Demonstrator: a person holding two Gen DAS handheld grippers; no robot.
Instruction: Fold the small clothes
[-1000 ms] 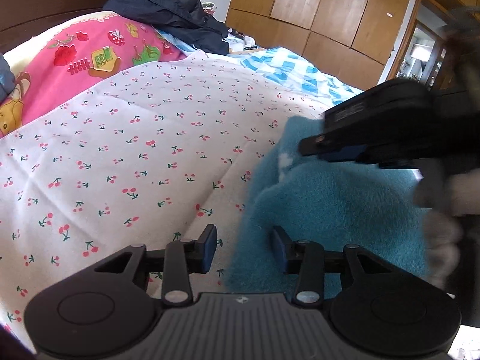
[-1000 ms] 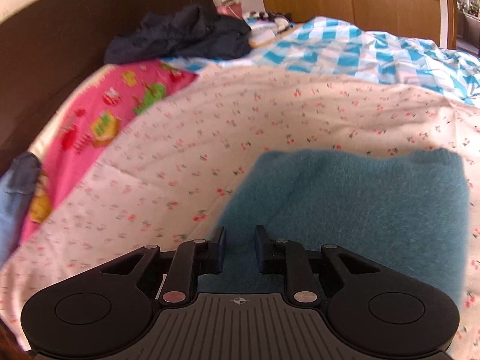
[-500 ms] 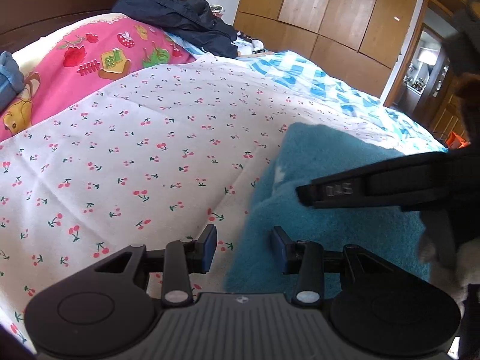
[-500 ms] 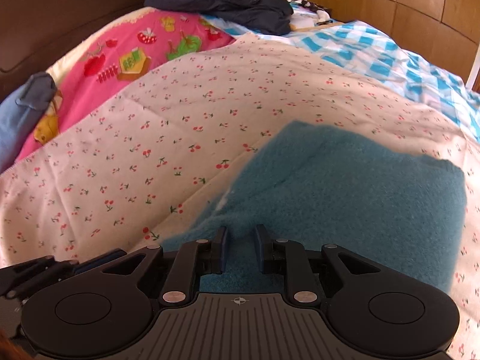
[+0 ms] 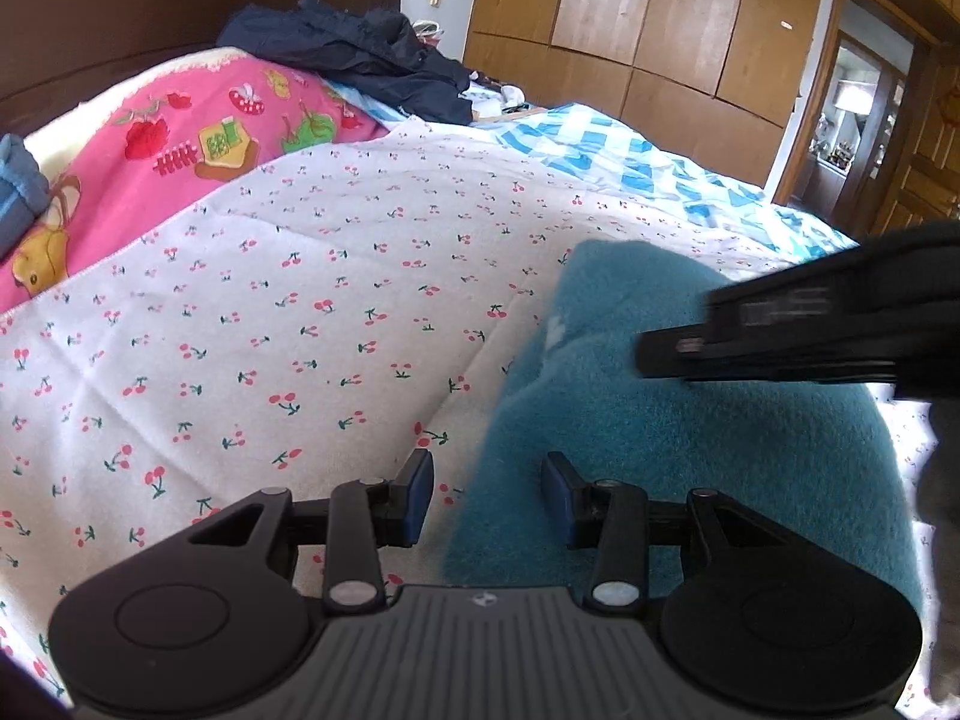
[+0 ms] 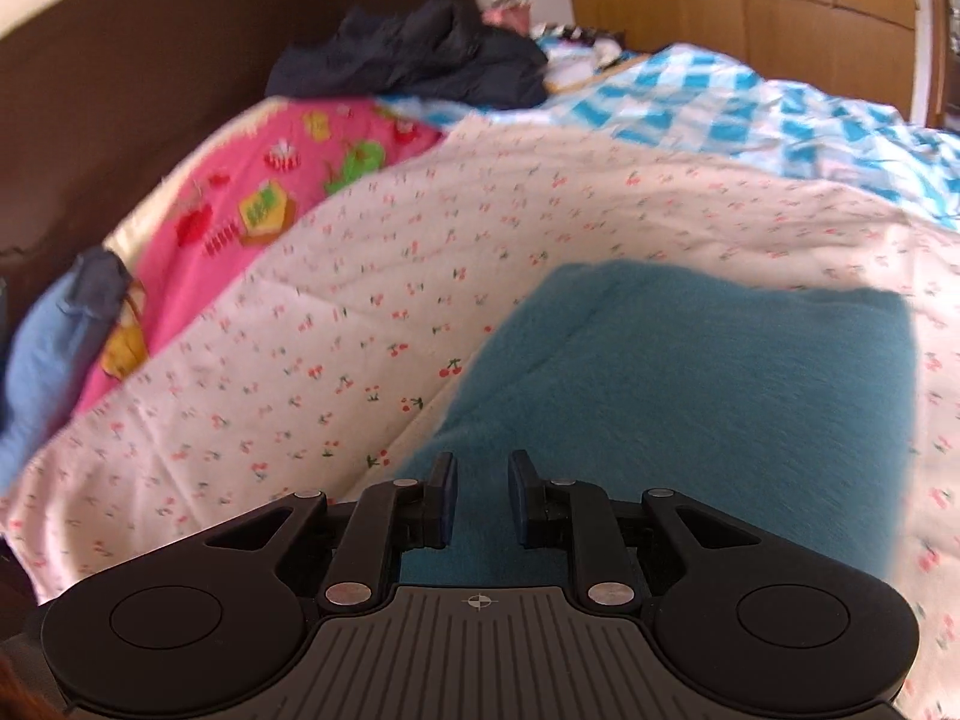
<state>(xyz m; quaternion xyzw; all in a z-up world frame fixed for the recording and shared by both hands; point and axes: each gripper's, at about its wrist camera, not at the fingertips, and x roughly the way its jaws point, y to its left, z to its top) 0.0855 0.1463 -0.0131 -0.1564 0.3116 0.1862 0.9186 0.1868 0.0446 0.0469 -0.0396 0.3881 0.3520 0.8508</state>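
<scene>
Lying on the cherry-print sheet (image 5: 288, 312), the teal fleece garment (image 6: 690, 372) spreads ahead of both grippers. Left gripper (image 5: 487, 495) fingers stand apart, straddling its edge without pinching. Right gripper (image 6: 482, 495) fingers sit nearly together, seemingly gripping no fabric, though blur obscures this.

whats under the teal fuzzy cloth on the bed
The teal cloth lies on a white cherry-print sheet, which shows all around it. Whatever is directly beneath the cloth is covered and cannot be seen.
</scene>
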